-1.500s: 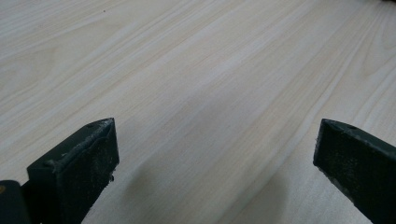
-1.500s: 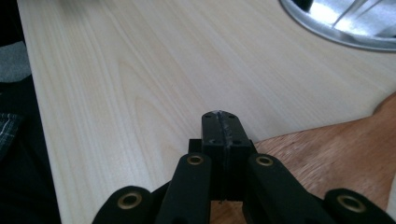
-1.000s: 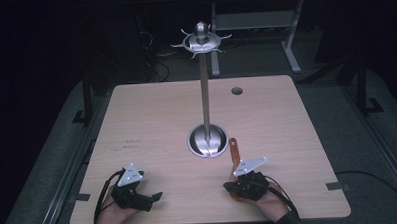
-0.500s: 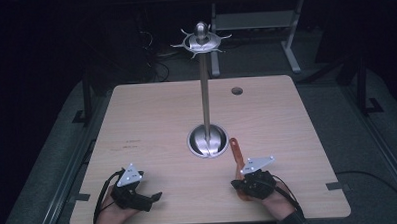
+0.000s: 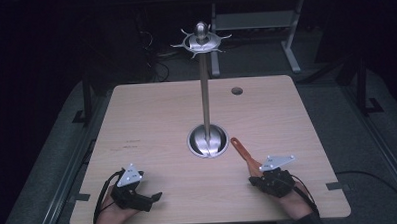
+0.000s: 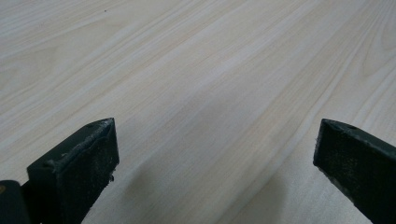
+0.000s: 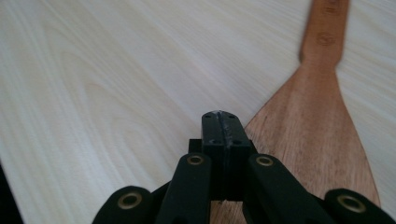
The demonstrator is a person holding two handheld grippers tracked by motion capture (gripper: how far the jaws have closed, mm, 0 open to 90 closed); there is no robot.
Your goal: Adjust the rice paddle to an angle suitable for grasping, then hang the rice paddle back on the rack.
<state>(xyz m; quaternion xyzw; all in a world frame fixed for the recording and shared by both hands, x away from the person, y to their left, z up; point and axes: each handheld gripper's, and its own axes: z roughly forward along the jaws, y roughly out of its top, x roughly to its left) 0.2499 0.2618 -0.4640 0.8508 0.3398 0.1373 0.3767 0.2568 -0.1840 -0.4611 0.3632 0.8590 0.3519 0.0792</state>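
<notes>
A wooden spatula lies flat on the light wooden table, its handle pointing toward the round base of a tall metal stand. My right gripper rests at the spatula's broad end near the front right. In the right gripper view its jaws are pressed together with nothing between them, and the spatula blade lies beside and partly under them. My left gripper sits near the front left edge. It is open over bare wood.
The stand's shiny base sits mid-table, and its top carries a ring of hooks. A small round hole marks the table's far right. A dark floor and desk legs surround the table.
My right gripper has shifted a little to the right along the front of the table. The spatula and the left gripper have stayed put.
</notes>
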